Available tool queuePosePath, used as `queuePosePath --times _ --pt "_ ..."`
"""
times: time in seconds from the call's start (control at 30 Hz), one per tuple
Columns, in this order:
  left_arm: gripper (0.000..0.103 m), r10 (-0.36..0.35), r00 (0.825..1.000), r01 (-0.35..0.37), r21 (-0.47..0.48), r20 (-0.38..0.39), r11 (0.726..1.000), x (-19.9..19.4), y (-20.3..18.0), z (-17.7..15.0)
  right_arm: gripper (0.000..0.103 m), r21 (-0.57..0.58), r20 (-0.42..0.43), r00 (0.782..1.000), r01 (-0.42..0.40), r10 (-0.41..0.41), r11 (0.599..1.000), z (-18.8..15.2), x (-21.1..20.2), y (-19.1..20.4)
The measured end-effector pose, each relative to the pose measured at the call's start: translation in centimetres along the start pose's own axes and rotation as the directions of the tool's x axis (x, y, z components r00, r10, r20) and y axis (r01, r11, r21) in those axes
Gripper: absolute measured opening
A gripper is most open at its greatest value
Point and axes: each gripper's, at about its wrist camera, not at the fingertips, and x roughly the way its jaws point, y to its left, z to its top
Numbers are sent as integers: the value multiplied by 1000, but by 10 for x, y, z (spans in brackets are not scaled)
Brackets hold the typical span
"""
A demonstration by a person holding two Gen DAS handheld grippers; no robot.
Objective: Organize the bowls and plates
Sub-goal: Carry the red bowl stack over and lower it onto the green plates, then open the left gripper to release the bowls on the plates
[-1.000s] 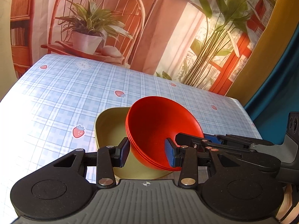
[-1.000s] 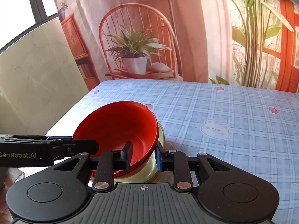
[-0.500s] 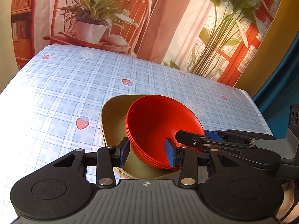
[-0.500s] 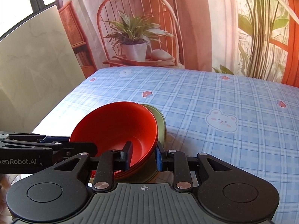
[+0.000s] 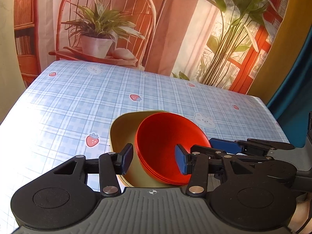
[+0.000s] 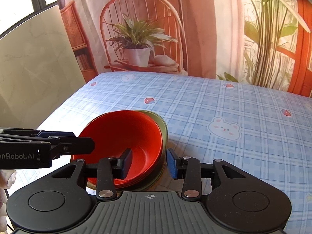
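Note:
A stack of red bowls (image 5: 165, 136) sits inside a yellow-green dish (image 5: 124, 128) at the near edge of the table. In the right wrist view the red bowls (image 6: 124, 130) rest in the green dish (image 6: 162, 126). My left gripper (image 5: 154, 159) is open, its fingers straddling the near rims of the dish and bowls. My right gripper (image 6: 149, 163) is open, one finger inside the bowls and one outside the dish rim. Each gripper shows in the other's view, left (image 6: 64, 146) and right (image 5: 243, 146).
The table wears a blue plaid cloth (image 5: 97, 97) with strawberry and bear prints. A printed backdrop of a chair and plants (image 5: 101, 29) hangs behind its far edge. A pale wall panel (image 6: 35, 68) stands to the left.
My right gripper has opened off the bowl and dish rim. The stack has come down and now rests on the table. The left gripper stays open.

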Motion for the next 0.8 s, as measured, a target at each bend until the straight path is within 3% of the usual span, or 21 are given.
queuePosePath --times 0.8 --pt "69 80 986 -87 45 144 995 -79 -21 -5 62 6 149 986 73 -73 997 -3 -96 -5"
